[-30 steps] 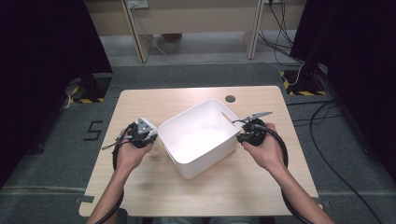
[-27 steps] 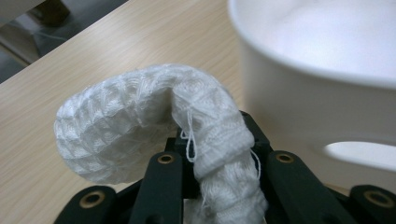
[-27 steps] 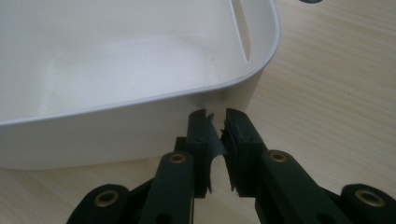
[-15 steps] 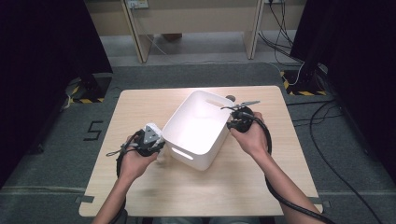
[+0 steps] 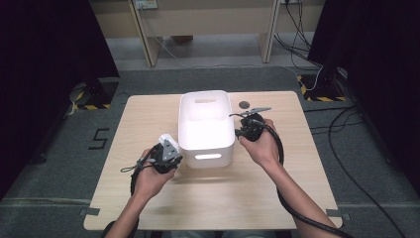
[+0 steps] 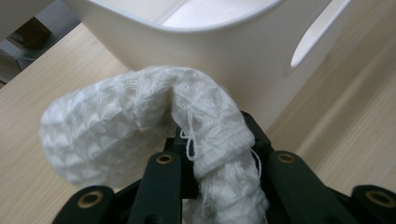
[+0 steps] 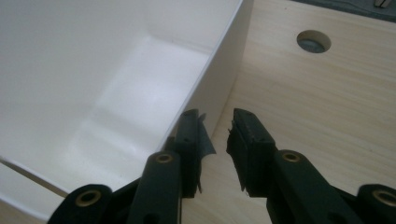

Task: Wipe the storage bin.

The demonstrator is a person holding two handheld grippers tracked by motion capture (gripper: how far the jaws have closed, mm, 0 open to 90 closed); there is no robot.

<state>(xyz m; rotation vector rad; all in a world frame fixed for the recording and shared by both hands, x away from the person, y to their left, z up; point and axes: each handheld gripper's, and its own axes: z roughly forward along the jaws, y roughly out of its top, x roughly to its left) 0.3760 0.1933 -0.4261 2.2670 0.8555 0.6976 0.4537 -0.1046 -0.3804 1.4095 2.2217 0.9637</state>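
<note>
The high view looks forward and down from above the person's side, taking in the whole table (image 5: pixel 148 119) from afar. The left gripper view sits very close, facing the white bin (image 6: pixel 243 60) along its jaws. The right gripper view hugs the same bin's (image 7: pixel 93 93) rim, a shared sight across all three.

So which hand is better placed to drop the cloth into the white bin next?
The left. Its gripper already pinches the white cloth beside the white bin. The right gripper holds nothing, its fingers having just opened off the bin's wall.
</note>
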